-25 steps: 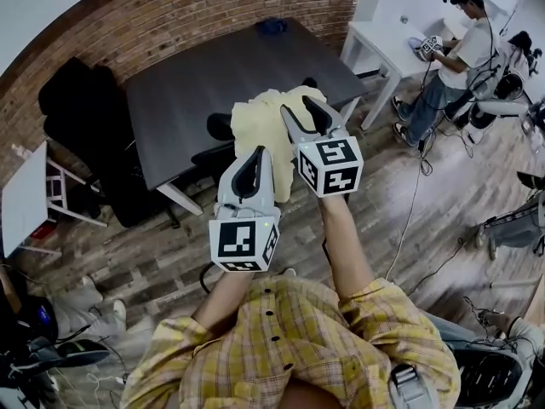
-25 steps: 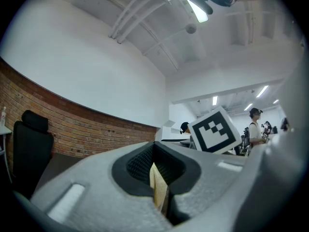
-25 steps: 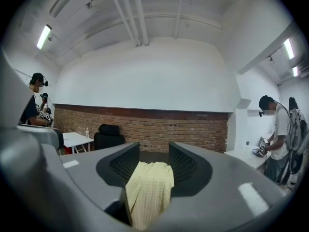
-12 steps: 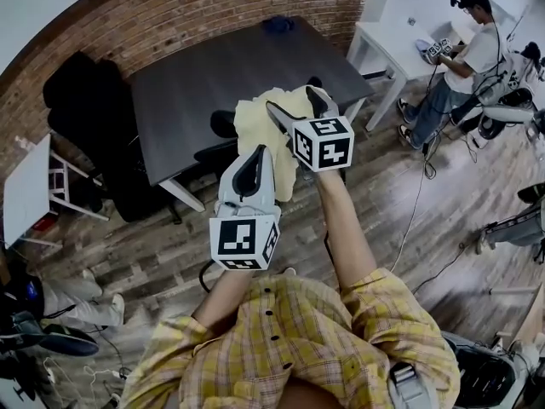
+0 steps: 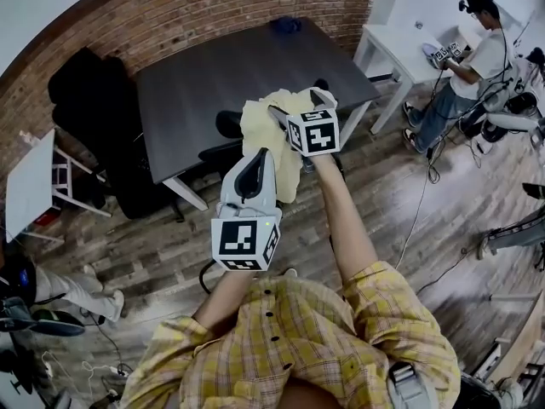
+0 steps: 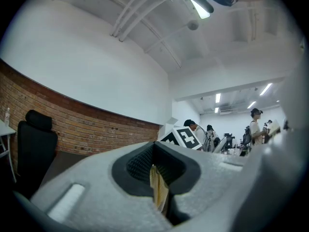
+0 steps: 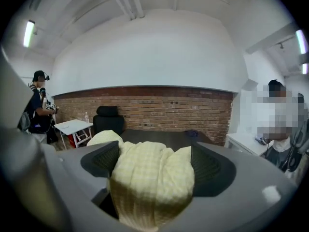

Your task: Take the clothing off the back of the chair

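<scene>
Clothing (image 5: pixel 266 133) bunched between right gripper (image 5: pixel 298 102) jaws, just opening wide | left gripper (image 5: pixel 259 153) pinches its edge

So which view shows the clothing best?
Right gripper view: the clothing bunches between the jaws of the right gripper, which have just been opening. Left gripper view: a sliver in the shut jaws of the left gripper. Head view: small, partly behind both.
</scene>
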Available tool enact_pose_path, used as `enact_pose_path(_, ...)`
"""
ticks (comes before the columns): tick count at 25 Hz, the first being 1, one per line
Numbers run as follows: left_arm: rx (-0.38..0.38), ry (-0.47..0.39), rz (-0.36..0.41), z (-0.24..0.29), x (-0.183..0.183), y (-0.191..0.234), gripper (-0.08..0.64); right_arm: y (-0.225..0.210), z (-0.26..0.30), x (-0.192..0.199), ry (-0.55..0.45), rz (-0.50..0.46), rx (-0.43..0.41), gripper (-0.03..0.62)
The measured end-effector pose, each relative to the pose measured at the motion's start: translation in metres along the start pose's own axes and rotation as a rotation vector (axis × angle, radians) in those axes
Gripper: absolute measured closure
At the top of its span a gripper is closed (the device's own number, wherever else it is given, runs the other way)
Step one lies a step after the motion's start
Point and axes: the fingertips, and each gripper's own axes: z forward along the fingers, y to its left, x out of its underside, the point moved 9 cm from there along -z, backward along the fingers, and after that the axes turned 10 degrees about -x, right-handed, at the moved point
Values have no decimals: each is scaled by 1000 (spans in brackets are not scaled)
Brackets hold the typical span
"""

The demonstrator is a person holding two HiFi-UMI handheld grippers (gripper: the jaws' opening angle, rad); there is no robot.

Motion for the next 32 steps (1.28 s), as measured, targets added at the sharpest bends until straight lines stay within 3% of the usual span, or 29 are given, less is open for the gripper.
enact_pose_path(10,-2,27,-3,-1,12,-1,560,-3,4,6,27,23,-9,162)
enact_pose_path(22,16,35,-6,0,11,3,560,0,2,4,66,34,11,339)
enact_pose_path(32,21,31,-2,-8,9,0,560,2,-3,6,38,53,19,425)
